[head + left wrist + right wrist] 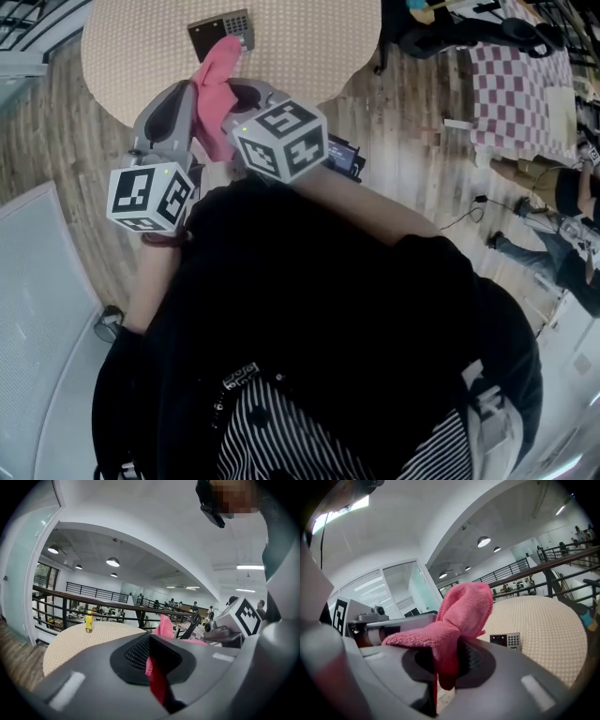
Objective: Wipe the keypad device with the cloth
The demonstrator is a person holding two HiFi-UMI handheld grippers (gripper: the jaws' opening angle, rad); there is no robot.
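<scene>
Wooden floor all around, with a round table with a beige dotted top at the far left. Nearer, filling the lower head view, a person's black top over a striped garment. At the far right, a second table under a pink-and-white checked cover, with other people near it.

Left gripper and right gripper raised side by side at the round table's near edge, jaw tips pointing toward the table. Between them, a pink cloth, bunched and standing up above both sets of jaws. Left gripper's jaws pressed together on a thin fold of the cloth, plain in the left gripper view. Right gripper's jaws likewise closed on a thicker wad of it, with a loose tuft hanging down between the pads and the rest puffed up above.

Farther off on the round table, lying flat, the keypad device: dark, with a grid of small buttons at its right end. Apart from the cloth in the right gripper view, though overlapped by the cloth's top in the head view.

Smallest of all, a little yellow bottle, upright on the table's left part in the left gripper view, well apart from the grippers.
</scene>
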